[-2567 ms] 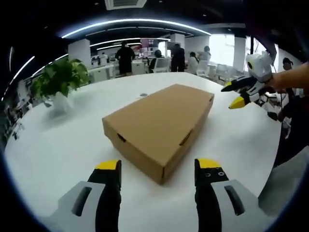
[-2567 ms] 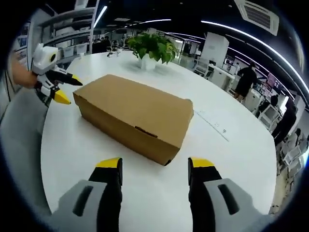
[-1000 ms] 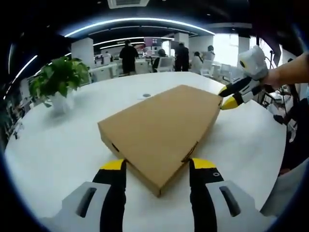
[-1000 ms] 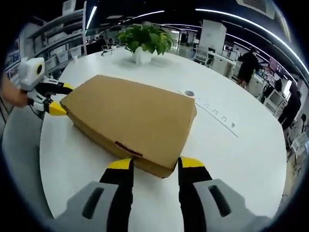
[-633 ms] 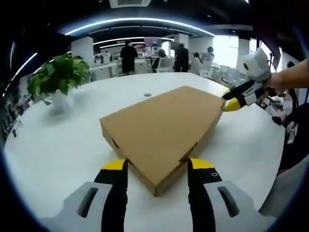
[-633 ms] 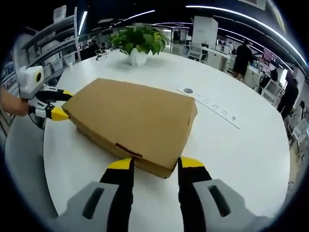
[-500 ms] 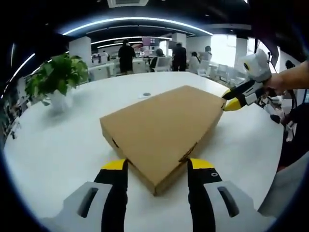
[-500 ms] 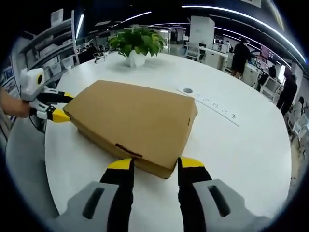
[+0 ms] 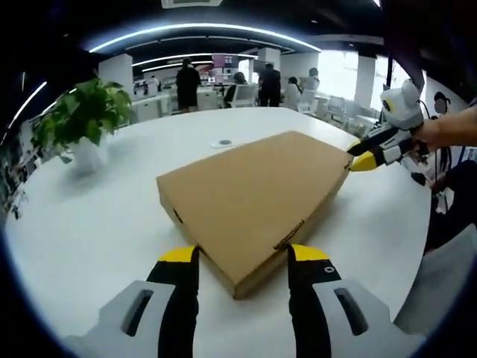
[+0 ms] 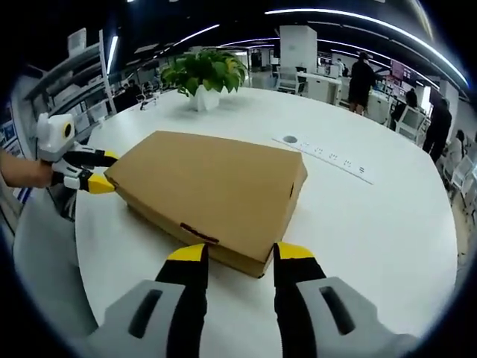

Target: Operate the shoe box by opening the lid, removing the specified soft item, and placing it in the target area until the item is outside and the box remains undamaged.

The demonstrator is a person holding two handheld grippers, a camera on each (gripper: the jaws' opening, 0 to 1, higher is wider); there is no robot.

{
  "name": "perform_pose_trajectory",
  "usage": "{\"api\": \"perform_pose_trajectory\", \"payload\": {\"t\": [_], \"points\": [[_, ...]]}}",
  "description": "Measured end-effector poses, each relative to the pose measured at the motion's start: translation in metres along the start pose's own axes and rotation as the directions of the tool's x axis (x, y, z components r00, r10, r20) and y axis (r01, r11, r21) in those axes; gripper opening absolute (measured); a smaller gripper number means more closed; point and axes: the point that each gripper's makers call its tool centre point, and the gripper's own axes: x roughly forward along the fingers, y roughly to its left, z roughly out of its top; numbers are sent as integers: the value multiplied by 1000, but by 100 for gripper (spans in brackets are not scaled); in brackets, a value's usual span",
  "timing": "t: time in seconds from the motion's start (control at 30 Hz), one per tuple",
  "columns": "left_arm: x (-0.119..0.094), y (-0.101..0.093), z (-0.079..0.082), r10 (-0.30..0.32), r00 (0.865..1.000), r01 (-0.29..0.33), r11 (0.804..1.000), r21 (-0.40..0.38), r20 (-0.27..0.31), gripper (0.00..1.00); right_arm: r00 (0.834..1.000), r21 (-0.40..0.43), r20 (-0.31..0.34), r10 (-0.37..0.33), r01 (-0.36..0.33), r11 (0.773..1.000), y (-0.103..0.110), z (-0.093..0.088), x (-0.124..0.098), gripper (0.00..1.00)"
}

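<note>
On the white worktop [image 9: 89, 224], both claws, left claw [image 9: 242, 257] and right claw [image 10: 238, 255], straddle opposite corners of the closed shoe box [image 9: 253, 198], jaws parted; power strip [image 10: 328, 158] shows from the right.

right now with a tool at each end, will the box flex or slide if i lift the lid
The box looks like thin cardboard with a shallow tuck-in lid, so the lid will probably bend rather than stay stiff. It sits flat on a smooth white table, so it may slide. It is low and wide, unlikely to tip.
</note>
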Motion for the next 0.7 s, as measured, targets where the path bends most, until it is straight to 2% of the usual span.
{"api": "perform_pose_trajectory", "payload": {"t": [0.27,0.7], "points": [[-4,10,-3,-41,999,42,999,25,-28,47,1000,8,2,-9,9,1000,13,-3,-2,28],[-14,26,-9,-80,996,82,995,53,-39,46,1000,1,3,-19,19,1000,36,-4,-2,26]]}}
